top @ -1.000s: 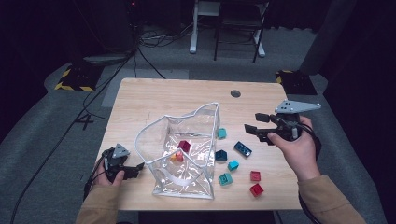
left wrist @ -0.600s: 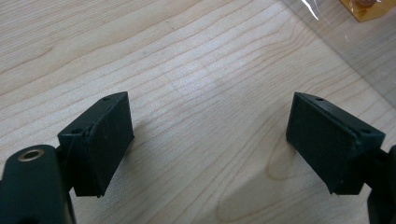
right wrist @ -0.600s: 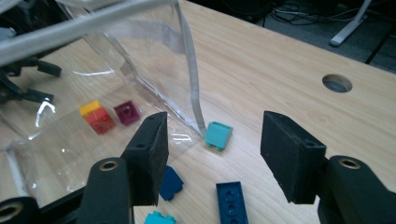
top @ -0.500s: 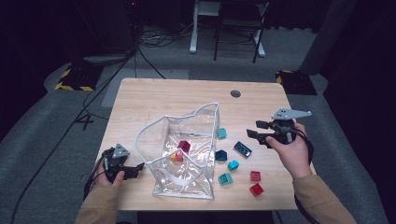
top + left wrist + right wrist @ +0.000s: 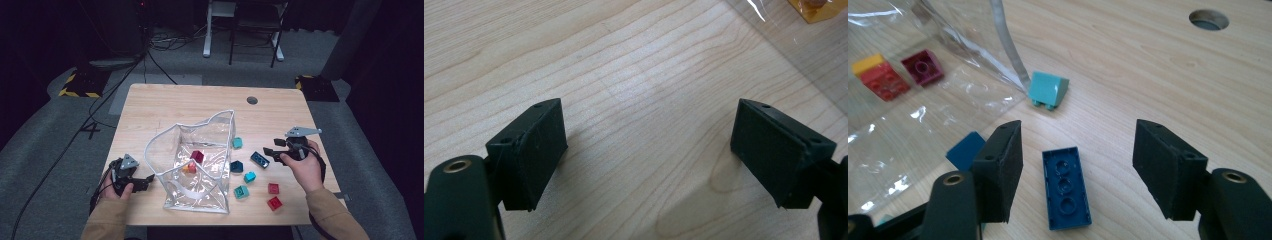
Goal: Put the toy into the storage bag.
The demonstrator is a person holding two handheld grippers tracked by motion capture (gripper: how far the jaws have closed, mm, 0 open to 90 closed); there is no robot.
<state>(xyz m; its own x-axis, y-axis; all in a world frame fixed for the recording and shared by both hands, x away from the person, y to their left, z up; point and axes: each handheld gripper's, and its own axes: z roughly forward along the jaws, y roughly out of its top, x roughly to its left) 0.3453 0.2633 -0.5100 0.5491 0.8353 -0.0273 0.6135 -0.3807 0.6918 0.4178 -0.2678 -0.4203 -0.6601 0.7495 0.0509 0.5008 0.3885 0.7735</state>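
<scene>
A clear plastic bag (image 5: 200, 165) stands open in the middle of the wooden table (image 5: 170, 105), with a dark red brick (image 5: 197, 156) and an orange and red brick (image 5: 188, 168) inside. My right gripper (image 5: 269, 151) (image 5: 1078, 170) is open just above an upside-down dark blue brick (image 5: 259, 159) (image 5: 1066, 188), which lies between its jaws. A teal sloped brick (image 5: 1048, 89) rests beside the bag's rim. My left gripper (image 5: 146, 181) (image 5: 649, 150) is open over bare wood left of the bag.
Loose bricks lie right of the bag: a dark blue one (image 5: 236, 166), two teal ones (image 5: 249, 176) (image 5: 241, 192) and two red ones (image 5: 273, 188) (image 5: 274, 203). A cable hole (image 5: 252, 100) is at the table's far side. The bag wall (image 5: 923, 115) is close to my right gripper.
My right gripper has come down and toward the near left, closing in over the dark blue brick. The left gripper has stayed in place.
</scene>
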